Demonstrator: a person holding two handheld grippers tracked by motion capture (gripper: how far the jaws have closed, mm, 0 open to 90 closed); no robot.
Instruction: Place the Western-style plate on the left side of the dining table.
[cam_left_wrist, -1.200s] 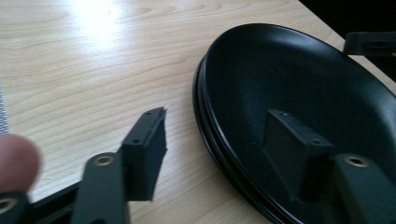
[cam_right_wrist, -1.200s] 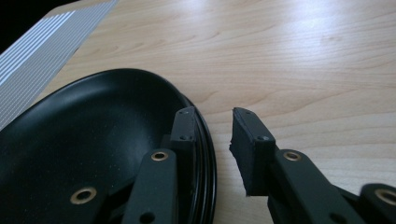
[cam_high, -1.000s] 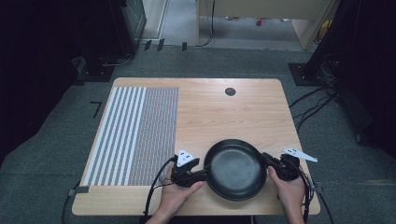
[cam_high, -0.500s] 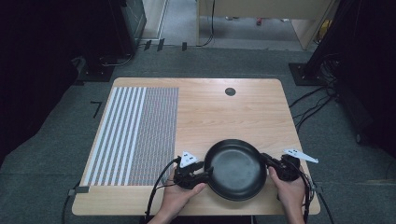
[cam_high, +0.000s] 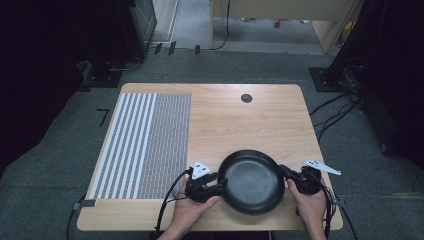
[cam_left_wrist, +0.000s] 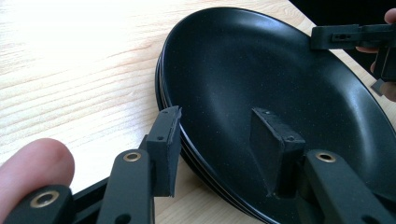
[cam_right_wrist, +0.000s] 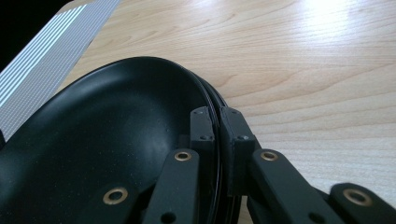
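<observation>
One black plate (cam_high: 252, 182) — bare inside

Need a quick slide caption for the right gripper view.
Right gripper clamped on the rim of stacked black plates on a wooden table.

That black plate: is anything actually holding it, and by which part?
Yes. The right claw is shut on the black plate at its right rim. The left claw straddles the opposite rim, its pads not yet pressing.
</observation>
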